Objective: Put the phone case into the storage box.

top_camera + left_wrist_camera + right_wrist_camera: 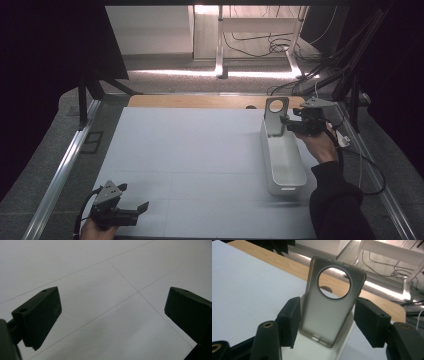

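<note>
The bottom of the phone case (329, 307) sits down inside the white bin (282, 160), so where its lower edge rests is hard to tell. In the right gripper view, a thin gap seems to show beside the case on each side, but it is too close to be sure. The bin is cut off at the bottom there. In the high view, the left claw (134, 197) is dark, and the hand holding it is cut off by the bottom edge. The far room past the bench (190, 150) is too dark to make out.

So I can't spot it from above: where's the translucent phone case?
High view, right side: translucent phone case stands upright in the white bin's far end, beside the right tongs.
</note>
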{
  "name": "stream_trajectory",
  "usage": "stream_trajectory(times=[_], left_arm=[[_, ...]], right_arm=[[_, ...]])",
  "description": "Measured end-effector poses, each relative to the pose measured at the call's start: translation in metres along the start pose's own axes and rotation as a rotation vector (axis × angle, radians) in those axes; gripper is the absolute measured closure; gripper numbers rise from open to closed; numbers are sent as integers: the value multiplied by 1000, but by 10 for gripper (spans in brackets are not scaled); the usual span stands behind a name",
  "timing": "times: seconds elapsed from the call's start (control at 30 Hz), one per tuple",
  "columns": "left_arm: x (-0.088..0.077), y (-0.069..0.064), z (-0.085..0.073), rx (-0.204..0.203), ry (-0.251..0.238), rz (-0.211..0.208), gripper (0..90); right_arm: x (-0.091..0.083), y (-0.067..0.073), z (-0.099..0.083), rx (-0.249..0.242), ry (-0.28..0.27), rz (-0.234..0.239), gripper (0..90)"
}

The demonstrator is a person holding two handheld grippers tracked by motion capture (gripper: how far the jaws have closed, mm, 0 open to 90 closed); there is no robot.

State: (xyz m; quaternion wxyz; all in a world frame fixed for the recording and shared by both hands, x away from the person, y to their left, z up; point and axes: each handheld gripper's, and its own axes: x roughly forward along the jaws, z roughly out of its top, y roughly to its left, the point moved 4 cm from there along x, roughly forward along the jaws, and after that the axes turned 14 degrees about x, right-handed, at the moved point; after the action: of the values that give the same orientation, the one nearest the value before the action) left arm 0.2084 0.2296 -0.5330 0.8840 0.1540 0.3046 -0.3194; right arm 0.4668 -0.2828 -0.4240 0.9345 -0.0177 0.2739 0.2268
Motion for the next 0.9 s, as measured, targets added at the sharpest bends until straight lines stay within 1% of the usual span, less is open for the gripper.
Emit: stream_trajectory(times=[0.03,0.07,0.1,0.17,0.23,0.3,0.33,0.37,0.4,0.47,0.5,0.6,0.73,0.77,0.8,0.83,0.9], left_arm=[[0,0,0,-1,0,0,19],[0,0,0,-1,0,0,18],[0,0,0,-1,0,0,18],[0,0,0,-2,0,-1,18],[0,0,0,-2,0,-1,19],[0,0,0,-4,-1,-1,18],[0,0,0,-4,-1,-1,18],[0,0,0,-4,-2,-2,18],[0,0,0,-5,-3,-3,19],[0,0,0,-6,-3,-5,18],[0,0,0,-6,-4,-6,18],[-1,0,0,-4,-5,-6,18],[-1,1,-1,-6,-6,-8,17],[-1,1,-1,-6,-6,-8,17],[-1,1,-1,-5,-7,-8,17],[-1,1,-1,-4,-8,-8,18],[-1,1,-1,-4,-7,-8,17]], right_arm=[[0,1,-1,10,1,11,368],[0,1,-1,10,1,11,368],[-2,3,-3,25,4,17,348],[-2,4,-4,30,8,24,337],[-3,6,-7,51,26,37,304],[-3,8,-12,88,48,78,289],[-3,8,-12,88,48,78,289],[-3,9,-13,95,61,84,283],[-2,11,-16,90,96,87,268],[-2,14,-19,91,112,93,243],[-2,16,-20,99,123,99,211],[-4,21,-24,105,150,102,154],[-9,26,-28,113,164,100,103],[-9,26,-28,113,164,100,103],[-10,27,-29,108,171,97,89],[-12,30,-33,90,187,86,66],[-13,31,-34,86,189,85,60]])
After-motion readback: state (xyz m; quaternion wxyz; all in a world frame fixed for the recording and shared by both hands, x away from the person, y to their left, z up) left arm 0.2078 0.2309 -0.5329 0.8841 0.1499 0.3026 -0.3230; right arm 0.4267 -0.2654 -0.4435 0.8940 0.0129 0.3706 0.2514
